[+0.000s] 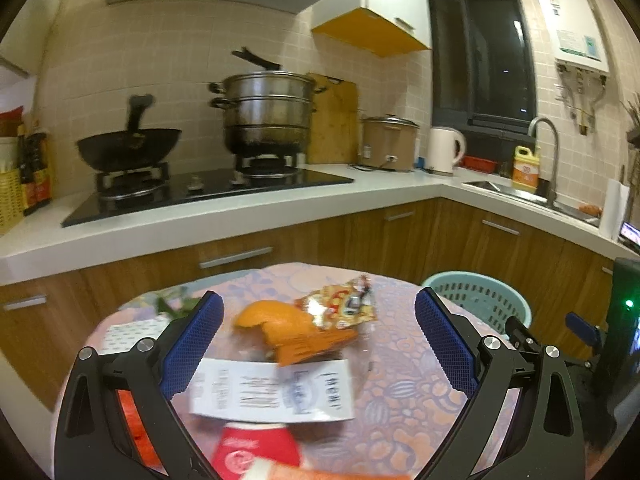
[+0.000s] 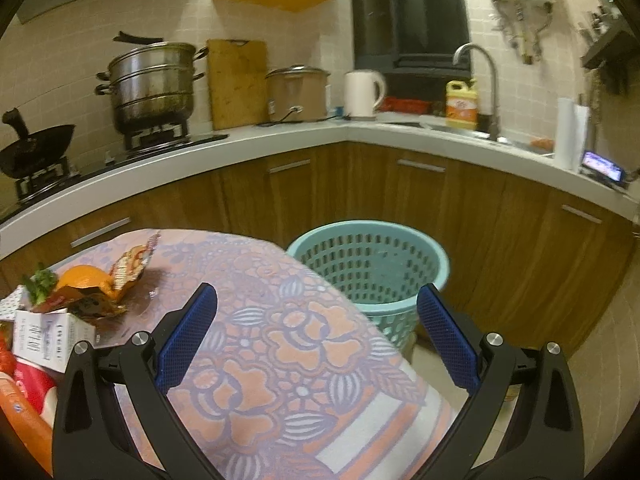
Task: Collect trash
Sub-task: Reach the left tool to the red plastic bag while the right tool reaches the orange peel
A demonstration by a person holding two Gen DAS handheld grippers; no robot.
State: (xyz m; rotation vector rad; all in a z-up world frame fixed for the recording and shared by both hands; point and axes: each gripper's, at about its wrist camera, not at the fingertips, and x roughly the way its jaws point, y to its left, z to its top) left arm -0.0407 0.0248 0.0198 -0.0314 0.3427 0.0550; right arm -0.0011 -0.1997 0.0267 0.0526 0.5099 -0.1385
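A: Where did the trash lie?

B: On the table (image 1: 400, 380) with the flowered cloth. A white paper box (image 1: 272, 394) with printed text lay nearest the left gripper (image 1: 320, 344), between its two blue-padded fingers and just below their tips. Just beyond the box sat an orange peel (image 1: 272, 320), and touching the peel, on its far right side, a crumpled snack wrapper (image 1: 344, 304). A red and white package (image 1: 248, 452) touched the box's near edge.

A: And that gripper's state?

B: Spread wide, grasping nothing. The box, the peel and the wrapper all showed in the gap between its fingers, none of them pinched.

A: What of the right gripper (image 2: 318, 336)?

B: Also fully released and empty. It hung over a bare part of the cloth, well to the right of the box, so the whole heap appeared at the left edge of its view, with a sprig of green leaves behind the peel.

A: And the bin?

B: A pale blue perforated basket (image 2: 400, 236) stood on the floor beyond the table's far right edge, well apart from the box and against the wooden cabinets (image 2: 460, 200). I could not tell whether anything lay in it.
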